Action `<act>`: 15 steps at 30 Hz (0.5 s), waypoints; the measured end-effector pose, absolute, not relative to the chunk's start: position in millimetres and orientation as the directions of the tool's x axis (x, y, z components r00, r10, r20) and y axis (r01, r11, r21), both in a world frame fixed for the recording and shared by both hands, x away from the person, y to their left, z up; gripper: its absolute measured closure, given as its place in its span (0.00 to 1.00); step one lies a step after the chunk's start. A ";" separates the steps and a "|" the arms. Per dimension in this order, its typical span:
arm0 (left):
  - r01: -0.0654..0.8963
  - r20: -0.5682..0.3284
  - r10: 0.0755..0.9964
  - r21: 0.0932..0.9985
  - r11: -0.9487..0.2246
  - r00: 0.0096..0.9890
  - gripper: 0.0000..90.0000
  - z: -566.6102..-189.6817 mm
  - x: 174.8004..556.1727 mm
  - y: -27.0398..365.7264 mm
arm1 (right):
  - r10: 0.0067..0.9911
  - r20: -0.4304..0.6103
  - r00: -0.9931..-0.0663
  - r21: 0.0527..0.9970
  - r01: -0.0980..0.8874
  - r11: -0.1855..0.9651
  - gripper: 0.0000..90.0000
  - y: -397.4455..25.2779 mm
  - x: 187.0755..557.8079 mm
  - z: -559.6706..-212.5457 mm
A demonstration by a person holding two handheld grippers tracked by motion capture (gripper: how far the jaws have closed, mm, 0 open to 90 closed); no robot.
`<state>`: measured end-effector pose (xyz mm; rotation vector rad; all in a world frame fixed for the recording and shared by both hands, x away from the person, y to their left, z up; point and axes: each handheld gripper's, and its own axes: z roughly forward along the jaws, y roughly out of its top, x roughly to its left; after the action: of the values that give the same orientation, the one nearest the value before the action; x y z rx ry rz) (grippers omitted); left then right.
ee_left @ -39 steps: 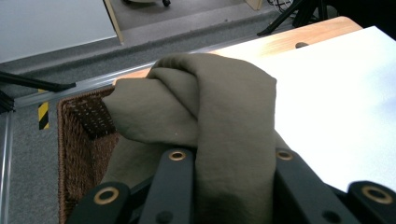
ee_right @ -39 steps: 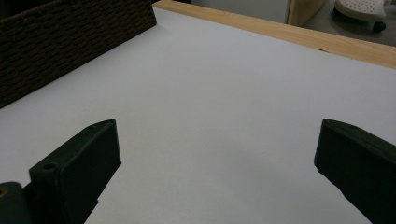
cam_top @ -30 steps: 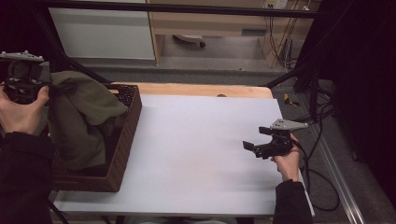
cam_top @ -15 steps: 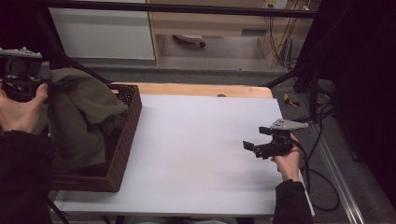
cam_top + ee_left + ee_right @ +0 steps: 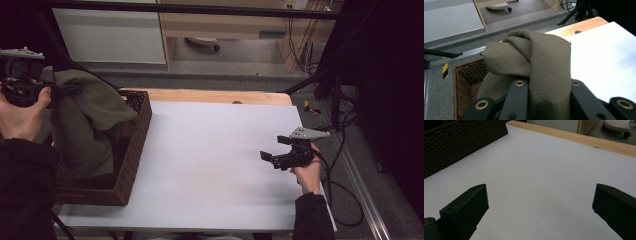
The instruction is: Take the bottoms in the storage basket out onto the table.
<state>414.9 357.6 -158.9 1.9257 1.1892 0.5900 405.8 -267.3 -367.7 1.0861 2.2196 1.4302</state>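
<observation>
An olive-green cloth [image 5: 87, 125] hangs from my left gripper [image 5: 67, 91] above a dark wicker basket [image 5: 131, 150] at the table's left end. Its lower part drapes down into the basket. In the left gripper view the cloth [image 5: 536, 60] is bunched between the two black jaws, which are shut on it. My right gripper [image 5: 267, 157] is held low over the white table top [image 5: 210, 150] near its right edge. Its jaws stand wide apart with nothing between them; the gripper [image 5: 539, 207] looks across the bare table towards the basket [image 5: 461, 142].
A wooden strip [image 5: 215, 96] runs along the table's far edge. Beyond it lie a grey floor, a white cabinet [image 5: 110, 35] and wooden furniture [image 5: 225, 25]. Cables [image 5: 340, 130] hang off the table's right side.
My left gripper has risen slightly, lifting the cloth a little higher over the basket. The right gripper has stayed put.
</observation>
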 end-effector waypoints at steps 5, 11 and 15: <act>0.522 -0.011 0.888 0.812 -0.260 0.460 0.88 -155.5 414.5 354.4 | 0.720 0.154 -0.676 0.871 0.438 0.224 0.01 -267.4 405.7 -367.6; 0.516 -0.009 0.885 0.815 -0.263 0.465 0.88 -150.4 414.6 350.4 | 0.721 0.154 -0.676 0.870 0.438 0.225 0.01 -267.4 405.8 -367.7; 0.510 -0.006 0.883 0.818 -0.265 0.469 0.88 -146.8 414.4 346.8 | 0.721 0.153 -0.676 0.870 0.438 0.225 0.01 -267.3 405.8 -367.7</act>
<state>414.4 346.8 -146.8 1.9254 1.1613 0.5958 405.8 -267.3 -367.7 1.0858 2.2200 1.4298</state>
